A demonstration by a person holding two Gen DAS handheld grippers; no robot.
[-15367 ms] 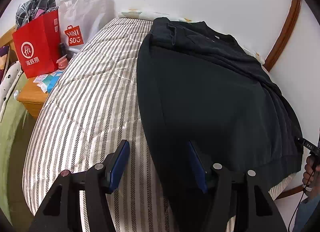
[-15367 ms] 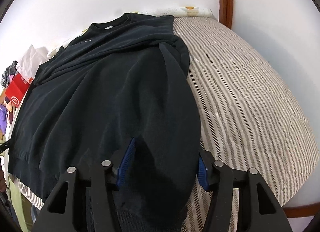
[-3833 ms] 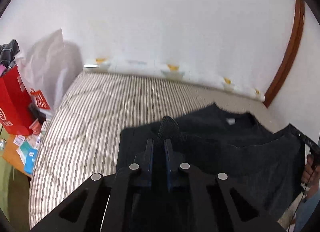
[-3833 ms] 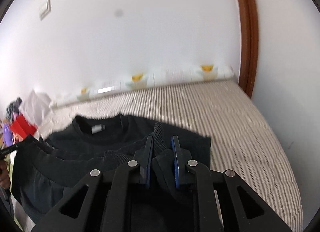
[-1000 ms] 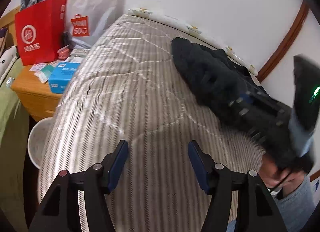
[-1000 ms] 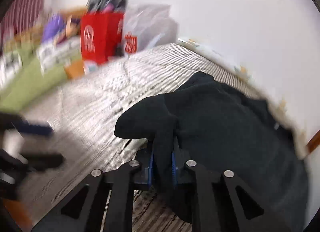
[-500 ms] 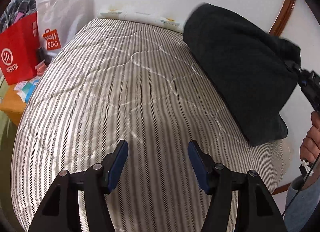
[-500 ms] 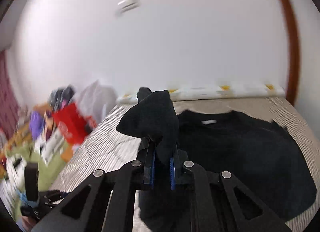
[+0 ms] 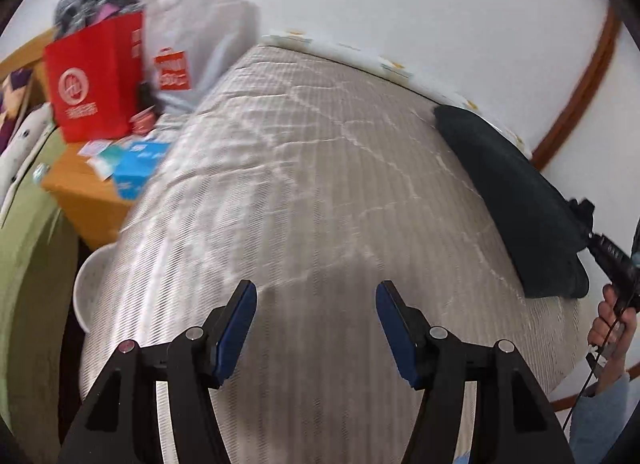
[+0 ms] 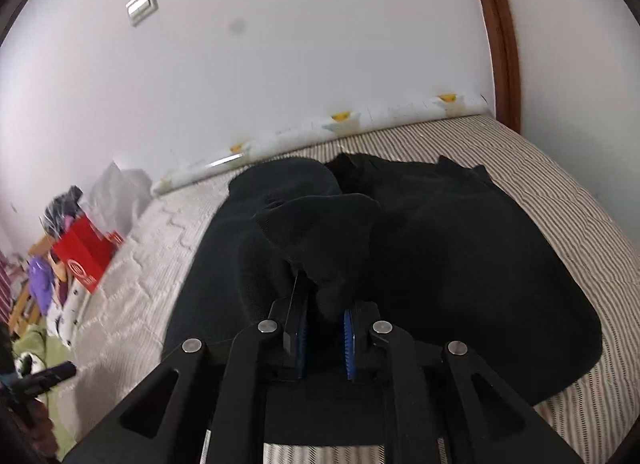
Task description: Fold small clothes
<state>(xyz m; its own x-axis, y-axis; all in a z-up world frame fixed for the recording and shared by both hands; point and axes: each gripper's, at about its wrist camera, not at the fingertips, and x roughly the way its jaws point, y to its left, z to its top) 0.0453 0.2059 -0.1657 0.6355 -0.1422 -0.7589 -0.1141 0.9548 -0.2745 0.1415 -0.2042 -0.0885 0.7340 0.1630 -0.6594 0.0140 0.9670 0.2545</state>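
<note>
While spread over most of both views, striped bed (image 9: 304,192) carrying one dark lump only. Black garment (image 10: 460,264) lying bunched at the bed's right side, toward three o'clock in the left wrist view and filling the centre of the right wrist view; folded over itself into a thick pad, yet with loose peaks and an uneven outline, so judged only partly folded. Bare mattress from nine o'clock through to the middle, nothing else laid out there for folding. Off the bed at ten o'clock, red paper bag (image 9: 94,80) beside white plastic bag (image 9: 200,36), both standing over wooden nightstand (image 9: 80,188) strewn with small packets. Left gripper (image 9: 316,328) hovering over bare stripes at six o'clock, jaws well apart, nothing between them. Right gripper (image 10: 324,338) at six o'clock of its own view, jaws nearly together but easing apart, with a raised flap of the black cloth between the blue pads (image 10: 349,340) and seemingly pinched there; a hand (image 9: 612,324) at four o'clock gripping that tool's handle. By the look of it, main folds made; remaining: letting go of the flap, flattening the peaks, squaring the edges into a tidy stack.
</note>
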